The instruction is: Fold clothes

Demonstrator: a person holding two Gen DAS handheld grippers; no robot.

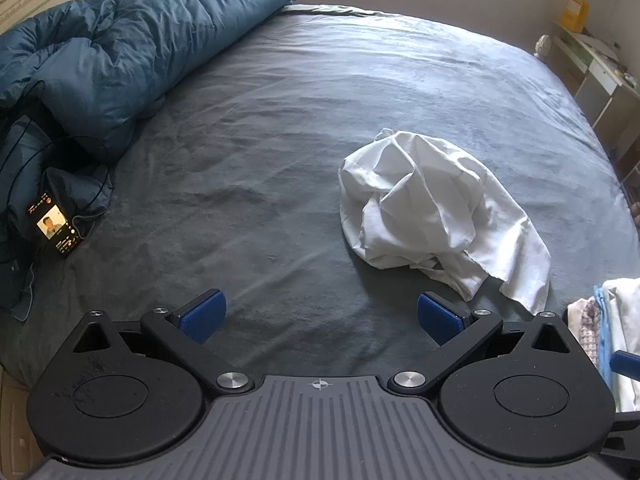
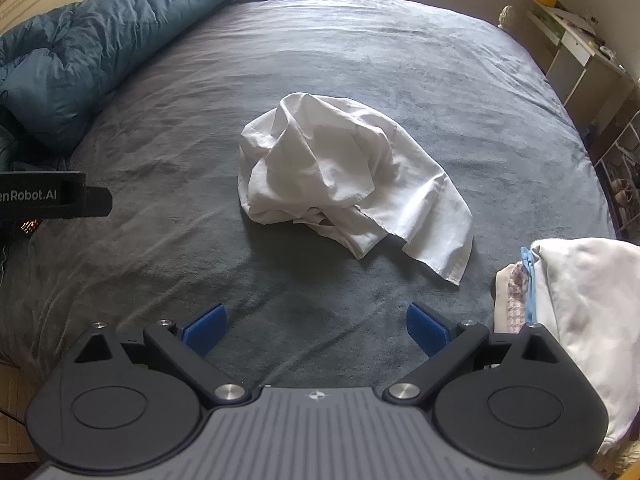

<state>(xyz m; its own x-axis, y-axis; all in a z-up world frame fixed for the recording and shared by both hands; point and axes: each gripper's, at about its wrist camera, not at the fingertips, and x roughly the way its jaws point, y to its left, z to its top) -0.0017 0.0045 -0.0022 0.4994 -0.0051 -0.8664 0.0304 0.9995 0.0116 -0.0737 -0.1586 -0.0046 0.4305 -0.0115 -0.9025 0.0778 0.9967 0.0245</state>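
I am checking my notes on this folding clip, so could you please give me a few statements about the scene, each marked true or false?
1. The white garment lies crumpled on the bed. True.
2. The left gripper is shut on the garment. False: it is open and holds nothing.
3. The right gripper is open. True.
4. The blue duvet covers the garment. False: it is bunched at the left, apart from it.
5. A phone with a lit screen lies by the duvet. True.

1. White garment [image 2: 344,176]: thin matt cloth, creased.
2. Bed sheet [image 2: 360,60]: grey, soft napped fabric.
3. Duvet [image 1: 120,48]: teal cloth, slight sheen.
4. Left gripper [image 1: 320,316]: matt black plastic, textured blue pads, polished metal pivots.
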